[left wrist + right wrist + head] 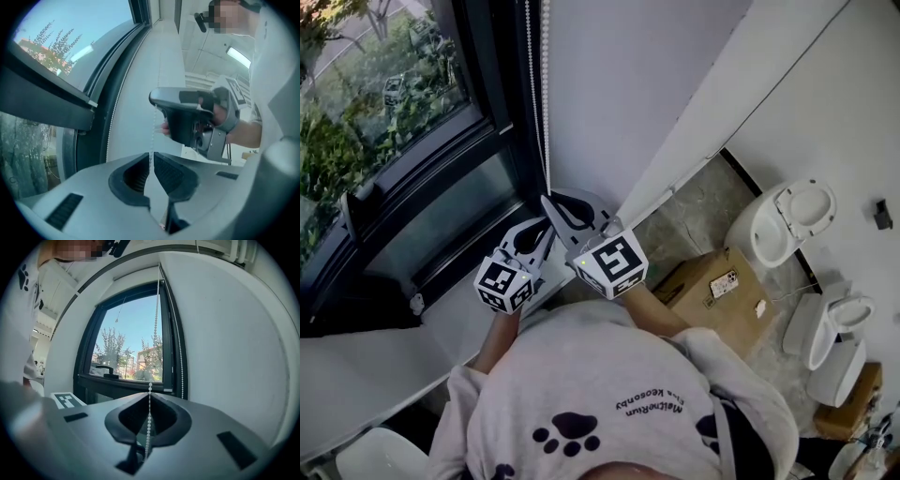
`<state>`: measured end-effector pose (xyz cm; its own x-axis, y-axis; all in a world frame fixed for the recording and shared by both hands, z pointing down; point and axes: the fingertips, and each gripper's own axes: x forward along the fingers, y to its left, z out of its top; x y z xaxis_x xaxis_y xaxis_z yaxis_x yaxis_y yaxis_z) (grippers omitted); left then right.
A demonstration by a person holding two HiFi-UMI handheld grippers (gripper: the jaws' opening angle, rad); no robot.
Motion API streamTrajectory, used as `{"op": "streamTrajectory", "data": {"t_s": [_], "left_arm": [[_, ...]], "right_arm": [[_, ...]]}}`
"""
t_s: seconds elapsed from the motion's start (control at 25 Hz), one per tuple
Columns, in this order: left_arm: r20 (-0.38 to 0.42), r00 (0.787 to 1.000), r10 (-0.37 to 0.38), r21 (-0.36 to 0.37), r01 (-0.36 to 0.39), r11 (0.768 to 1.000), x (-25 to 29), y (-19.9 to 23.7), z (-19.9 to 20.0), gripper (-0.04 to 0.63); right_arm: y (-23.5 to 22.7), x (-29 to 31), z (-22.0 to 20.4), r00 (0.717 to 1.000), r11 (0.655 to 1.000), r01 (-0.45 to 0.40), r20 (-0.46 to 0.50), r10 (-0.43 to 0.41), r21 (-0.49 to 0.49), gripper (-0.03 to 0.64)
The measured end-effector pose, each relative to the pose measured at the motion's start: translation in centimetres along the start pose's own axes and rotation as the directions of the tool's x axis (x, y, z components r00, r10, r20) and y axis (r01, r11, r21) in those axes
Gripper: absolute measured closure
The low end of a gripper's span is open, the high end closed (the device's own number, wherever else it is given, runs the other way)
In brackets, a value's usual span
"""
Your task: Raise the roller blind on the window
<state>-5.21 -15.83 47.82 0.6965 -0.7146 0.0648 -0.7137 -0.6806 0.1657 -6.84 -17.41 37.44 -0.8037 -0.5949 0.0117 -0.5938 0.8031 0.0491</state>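
A white bead chain [546, 112] hangs in two strands down the dark window frame [502, 103], beside the white wall. My right gripper [551, 202] is shut on one strand at its tips, and the bead chain [154, 333] runs straight up from my right gripper [150, 391]; the second strand [178, 348] hangs free along the frame. Just below, my left gripper [546, 227] is shut on the same bead chain [153, 126], pinched at the tips of my left gripper [150, 155]. The right gripper [192, 117] shows just above in the left gripper view. The blind itself is out of sight.
A white sill [384, 361] runs under the window. On the floor to the right stand a cardboard box [717, 291] and two white toilets [783, 220] [830, 328]. A black window handle [107, 368] sits on the lower sash.
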Motion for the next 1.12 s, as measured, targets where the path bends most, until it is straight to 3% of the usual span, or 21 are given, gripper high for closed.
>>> {"op": "streamTrajectory", "data": {"t_s": [0.28, 0.32, 0.4, 0.6, 0.8, 0.92, 1.12], "left_arm": [[0.089, 0.995, 0.046, -0.02, -0.045, 0.999, -1.9, 0.0, 4.0, 0.576], [0.094, 0.994, 0.05, -0.018, -0.049, 0.999, -2.1, 0.0, 4.4, 0.582], [0.099, 0.993, 0.06, -0.015, -0.059, 0.998, -2.3, 0.0, 4.8, 0.588], [0.129, 0.984, 0.125, -0.006, -0.126, 0.992, -2.9, 0.3, 6.0, 0.589], [0.154, 0.967, 0.202, 0.018, -0.207, 0.978, -3.7, 0.2, 7.8, 0.589], [0.177, 0.952, 0.25, 0.037, -0.261, 0.965, -4.4, -0.1, 9.3, 0.589], [0.194, 0.931, 0.31, 0.055, -0.326, 0.944, -5.4, -0.7, 10.7, 0.589]], "right_arm": [[0.2, 0.1, -1.2, 1.0, 1.0, 0.012, -0.025, -0.012, -0.022, 0.601], [0.1, 0.0, -1.3, 0.999, 0.999, 0.027, -0.023, -0.027, -0.028, 0.595], [-0.3, -0.2, -1.3, 0.998, 0.997, 0.065, -0.014, -0.065, -0.03, 0.515], [-1.7, -1.4, -0.6, 0.985, 0.985, 0.172, 0.017, -0.171, -0.029, 0.511], [-2.1, -3.1, 0.1, 0.966, 0.967, 0.255, 0.052, -0.253, -0.031, 0.52], [-2.0, -4.3, 1.5, 0.949, 0.95, 0.306, 0.108, -0.298, -0.069, 0.586], [-1.5, -6.2, 2.0, 0.947, 0.949, 0.314, 0.086, -0.31, -0.033, 0.606]]}}
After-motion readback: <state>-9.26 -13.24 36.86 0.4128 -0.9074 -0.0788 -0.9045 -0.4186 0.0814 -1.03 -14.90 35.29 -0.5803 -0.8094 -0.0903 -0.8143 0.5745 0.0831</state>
